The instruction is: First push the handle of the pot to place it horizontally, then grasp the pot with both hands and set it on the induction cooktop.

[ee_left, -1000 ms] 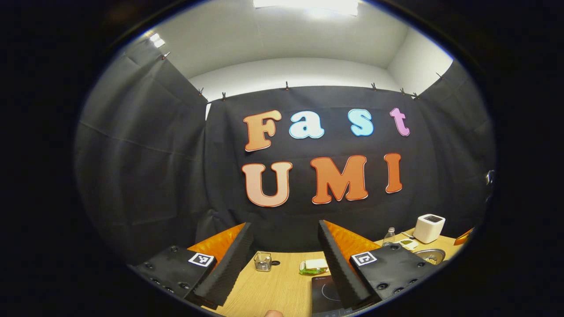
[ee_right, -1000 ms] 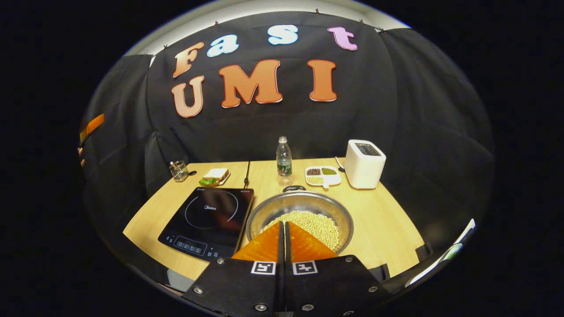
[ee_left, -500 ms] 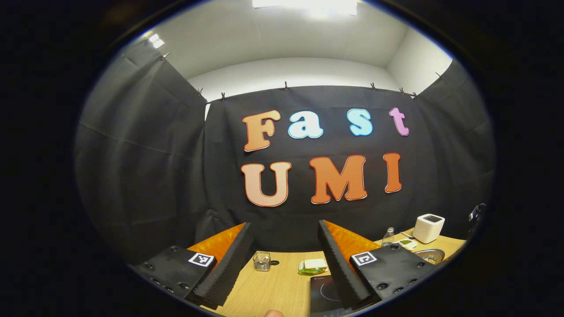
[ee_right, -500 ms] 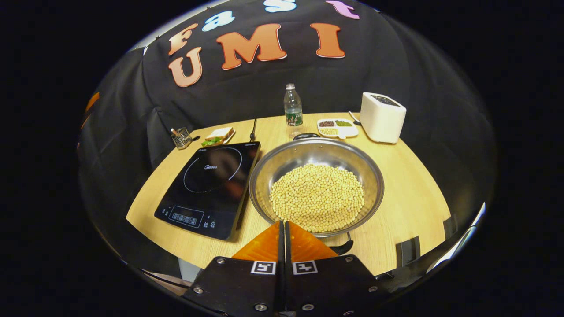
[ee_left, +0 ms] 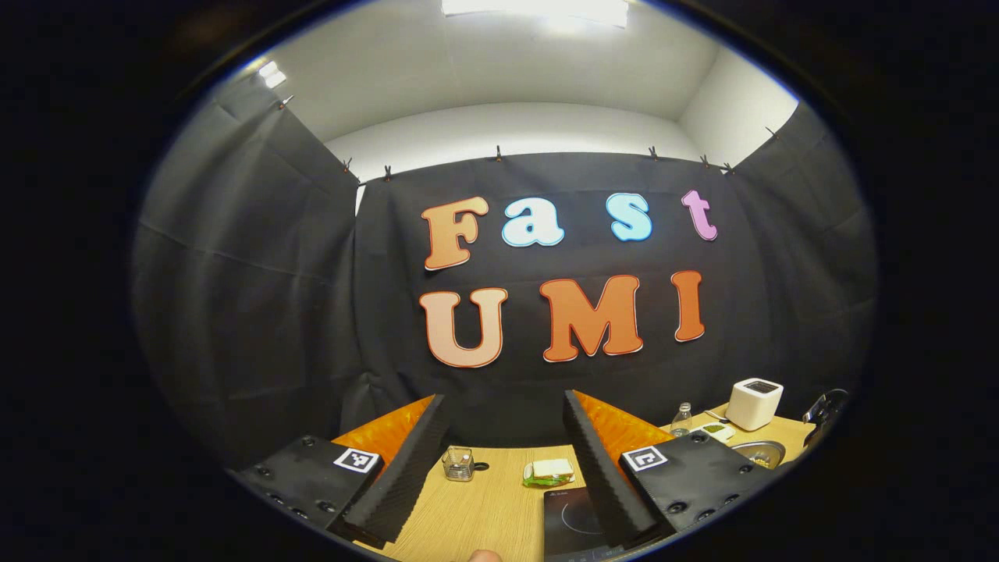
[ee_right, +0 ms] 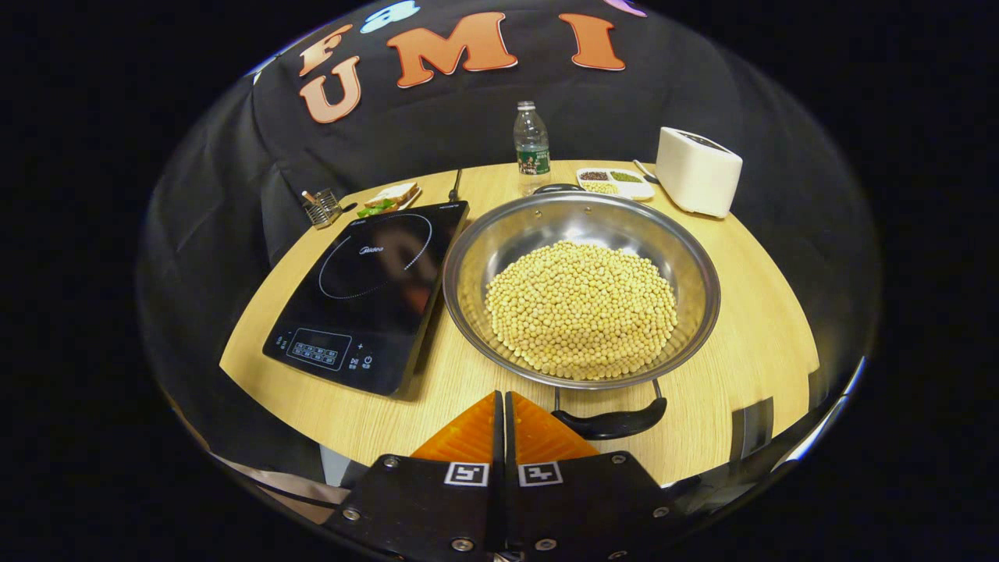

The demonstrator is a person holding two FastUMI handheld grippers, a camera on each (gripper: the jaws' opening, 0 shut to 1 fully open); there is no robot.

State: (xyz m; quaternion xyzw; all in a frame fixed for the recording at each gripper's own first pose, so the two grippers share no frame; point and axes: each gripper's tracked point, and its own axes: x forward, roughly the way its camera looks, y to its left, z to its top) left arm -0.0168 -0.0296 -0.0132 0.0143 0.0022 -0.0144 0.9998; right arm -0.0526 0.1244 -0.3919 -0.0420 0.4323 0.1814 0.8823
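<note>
Closer now to the pot [ee_right: 581,300] than half a second ago, with the right gripper [ee_right: 500,406] dipped toward the table edge and the near handle [ee_right: 613,423] newly clear at 5 o'clock of the rim; left gripper view shifted only slightly.

Left to right across the table [ee_right: 749,343] in the right gripper view: utensil holder [ee_right: 321,208] and sandwich [ee_right: 388,198] at 10 o'clock, induction cooktop [ee_right: 373,293] at 9 o'clock of the pot and almost touching its rim, water bottle [ee_right: 531,148] at 12 o'clock, sectioned bean dish [ee_right: 613,181], white toaster [ee_right: 697,181] at 1 o'clock.

Left gripper [ee_left: 503,460] held high and released, fingers spread wide, aimed at the booth wall with the cooktop [ee_left: 568,519] low between them. Right gripper clenched on nothing, tips just short of the near handle.

Step in hand, by judgement: the push on the handle. Best done with the closed tips set against the side of the near handle, low and slow, swinging the pot until both handles [ee_right: 556,188] lie at 3 and 9 o'clock. Gentle pressure only; a jerk risks spilling.

Pot itself: wide, shallow, polished steel, heaped with pale soybeans [ee_right: 581,304], dark loop handles at 12 and 5 o'clock. Likely heavy.
</note>
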